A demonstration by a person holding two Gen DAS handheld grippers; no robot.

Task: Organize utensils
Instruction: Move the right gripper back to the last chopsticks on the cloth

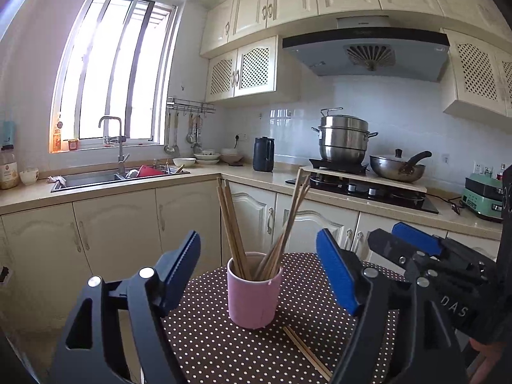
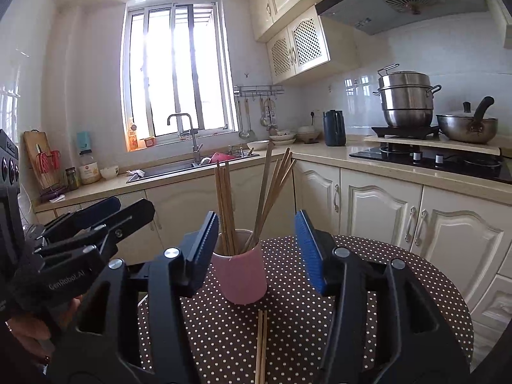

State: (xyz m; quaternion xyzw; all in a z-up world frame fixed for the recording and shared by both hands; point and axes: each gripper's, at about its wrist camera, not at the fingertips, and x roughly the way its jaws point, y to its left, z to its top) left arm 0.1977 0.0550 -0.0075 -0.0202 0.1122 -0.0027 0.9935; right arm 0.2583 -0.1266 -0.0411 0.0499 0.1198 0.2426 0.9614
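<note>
A pink cup (image 1: 252,291) (image 2: 241,278) stands upright on the round table with its brown dotted cloth (image 1: 208,336) (image 2: 377,288). Several wooden chopsticks (image 1: 231,224) (image 2: 224,198) lean in the cup, fanned to both sides. A loose pair of chopsticks (image 1: 307,352) (image 2: 261,342) lies flat on the cloth in front of the cup. My left gripper (image 1: 258,243) is open, short of the cup, with nothing in its blue pads. My right gripper (image 2: 256,224) is open too, also short of the cup and holding nothing. Each gripper shows at the other view's edge.
Cream cabinets run close behind the table. On the counter are a sink (image 1: 96,177) with dishes, a dark kettle (image 1: 263,154), a steel steamer pot (image 1: 344,140) and a pan (image 1: 398,166) on the hob. A person's hand (image 2: 28,329) grips the left handle.
</note>
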